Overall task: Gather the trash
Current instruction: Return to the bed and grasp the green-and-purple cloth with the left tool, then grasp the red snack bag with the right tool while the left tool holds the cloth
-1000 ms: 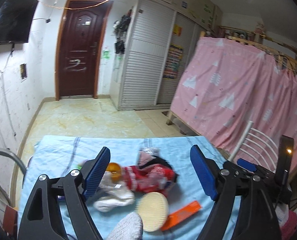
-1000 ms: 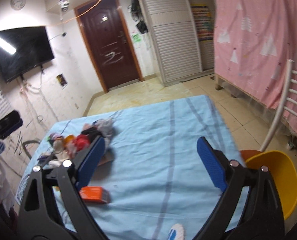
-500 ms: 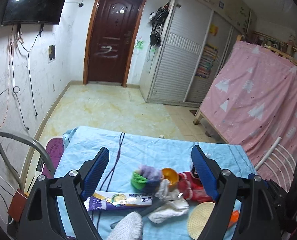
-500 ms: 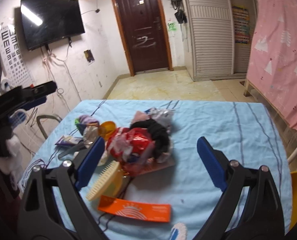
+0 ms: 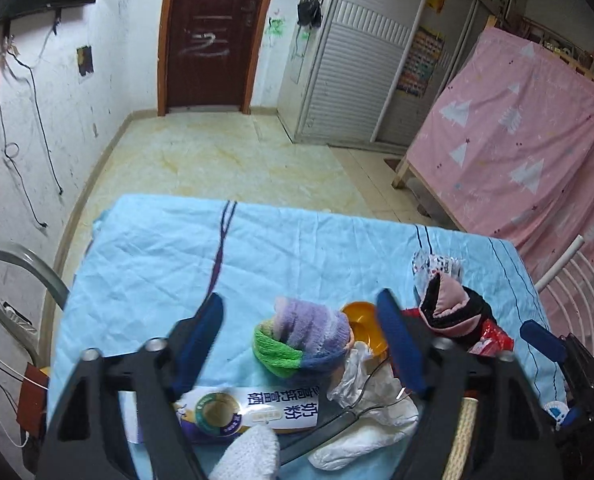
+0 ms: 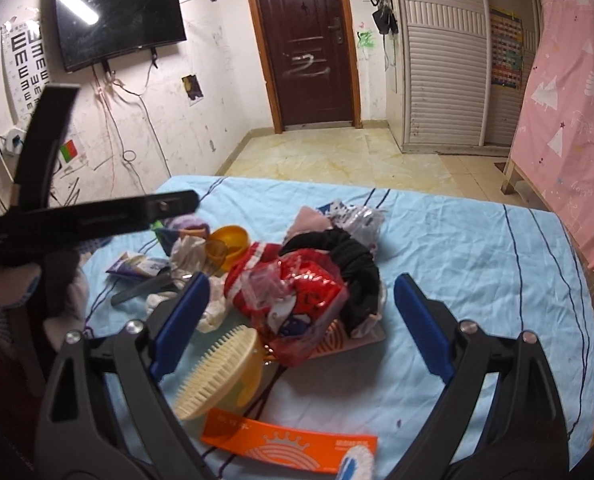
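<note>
Two hand-held grippers: both hang over a messy pile on the table (image 6: pixel 477 248), which wears a light blue cloth.
Left hand-held gripper (image 5: pixel 301 336): its blue jaws have just been closing. They stand partly open on each side of the striped sock ball (image 5: pixel 303 338) and do not press it, so it holds nothing.
Right hand-held gripper (image 6: pixel 301 316): its jaws are wide open, with nothing held. The red wrapper (image 6: pixel 293 296) sits under the gap between them.
Trash: the red wrapper is crumpled in the middle of the pile. A white crumpled bag (image 5: pixel 371 402) lies just beside the sock ball. A silver wrapper (image 6: pixel 363 218) sits at the far side of the pile.
Milk powder packet (image 5: pixel 253 404): it lies flat under the left jaws, near the table's close edge.
Orange bowl (image 5: pixel 363 326): it touches the sock ball on the right.
Black cloth (image 6: pixel 355 264): it is draped over the red wrapper's far side.
Cream brush (image 6: pixel 217 368): it lies tilted, bristles up, near the right gripper's left jaw.
Orange packet (image 6: pixel 289 442): it lies flat at the close edge, in front of the brush.
</note>
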A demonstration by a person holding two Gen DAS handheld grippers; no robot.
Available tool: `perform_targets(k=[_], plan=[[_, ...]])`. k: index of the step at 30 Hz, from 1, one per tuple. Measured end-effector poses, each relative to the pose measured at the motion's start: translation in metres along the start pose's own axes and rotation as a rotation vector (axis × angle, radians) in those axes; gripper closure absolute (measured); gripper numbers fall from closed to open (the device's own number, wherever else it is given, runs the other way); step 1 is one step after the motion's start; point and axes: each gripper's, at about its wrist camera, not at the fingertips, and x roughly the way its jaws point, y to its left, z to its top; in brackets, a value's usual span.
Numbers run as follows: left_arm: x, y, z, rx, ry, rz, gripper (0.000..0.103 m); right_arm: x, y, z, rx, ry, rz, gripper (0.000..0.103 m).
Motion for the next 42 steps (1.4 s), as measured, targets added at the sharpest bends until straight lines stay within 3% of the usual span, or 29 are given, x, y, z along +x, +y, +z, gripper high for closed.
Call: perform_targets(k=[4,7,15,17,18,19,27,29,33,42], plan=[[0.017,0.005,-0.004,-0.028,0.059,-0.041,0.080,0.007,0.001,0.000,-0.001,0.017,0.000,0.013],[0.019,0.013,-0.005,-0.071,0.059,-0.065,0.091,0.011,0.002,0.001,-0.003,0.028,0.004,0.013],[-0.022,0.020,0.001,-0.122,-0.109,-0.108,0.092,0.014,0.011,0.005,-0.017,0.033,0.024,0.014],[-0.032,0.020,0.004,-0.123,-0.134,-0.124,0.092,0.016,0.010,0.006,-0.016,0.037,0.020,0.026],[-0.036,0.018,0.004,-0.120,-0.145,-0.125,0.092,0.017,0.009,0.006,-0.011,0.039,0.017,0.039],[-0.040,0.017,0.003,-0.116,-0.151,-0.131,0.092,0.018,0.009,0.006,-0.007,0.040,0.013,0.043],[-0.057,0.012,0.000,-0.092,-0.168,-0.167,0.092,0.031,0.017,0.001,-0.059,0.076,-0.054,0.044],[-0.060,0.011,-0.001,-0.087,-0.173,-0.167,0.092,0.031,0.018,0.000,-0.076,0.070,-0.076,0.057],[-0.070,0.007,-0.006,-0.079,-0.186,-0.167,0.092,0.025,0.014,-0.002,-0.060,0.052,-0.072,0.063],[-0.091,-0.010,-0.011,-0.044,-0.214,-0.159,0.092,-0.013,0.005,0.003,-0.026,-0.028,-0.042,0.063]])
